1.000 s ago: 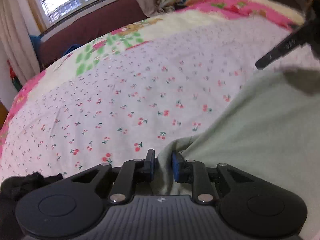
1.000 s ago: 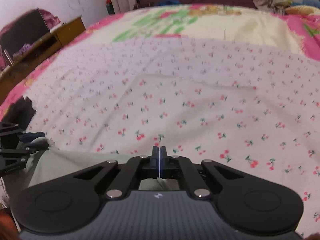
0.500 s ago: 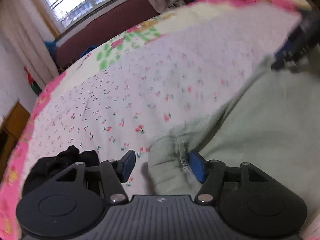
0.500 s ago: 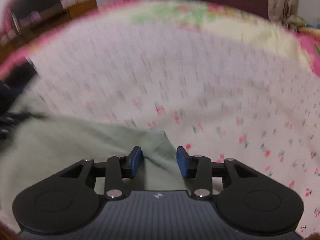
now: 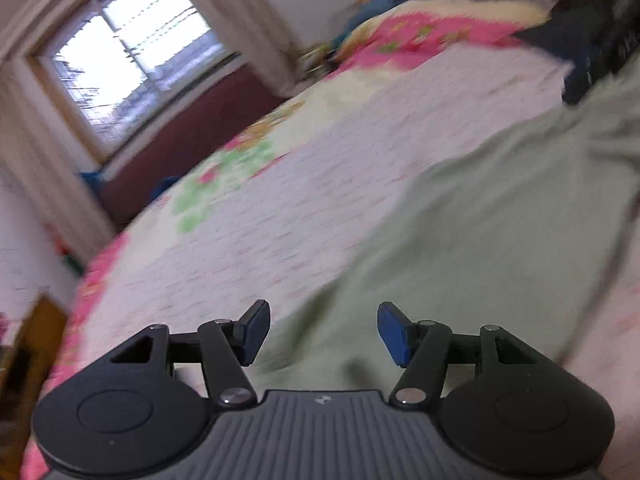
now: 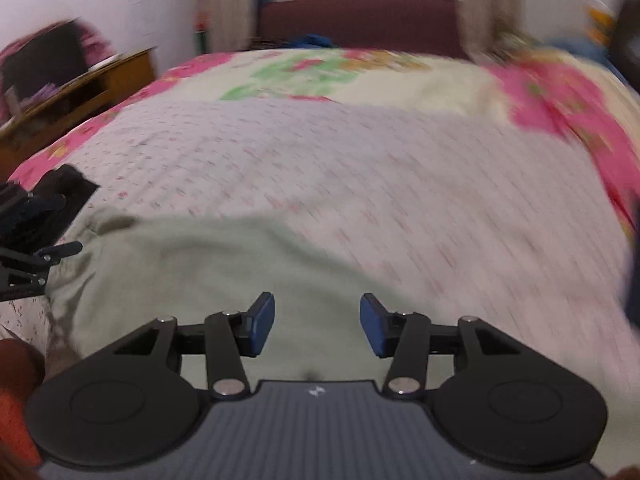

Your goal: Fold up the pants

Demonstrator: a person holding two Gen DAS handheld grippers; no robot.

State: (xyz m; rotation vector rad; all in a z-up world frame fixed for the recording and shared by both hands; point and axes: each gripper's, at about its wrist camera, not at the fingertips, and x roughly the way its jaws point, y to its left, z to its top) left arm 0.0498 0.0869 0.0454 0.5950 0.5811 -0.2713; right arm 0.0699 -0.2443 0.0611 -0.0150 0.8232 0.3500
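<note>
Pants, pale green, lie spread on the bed over its cherry-print sheet, right in front of both my tools. My left tool stands with its blue pads apart, nothing clamped, the cloth lying beneath the gap. My right tool is opening its jaws, and the fabric under them is not pinched. I judge 1 fold as laid down and released; the pants look broad and flat, so further folds and a final tidy remain.
</note>
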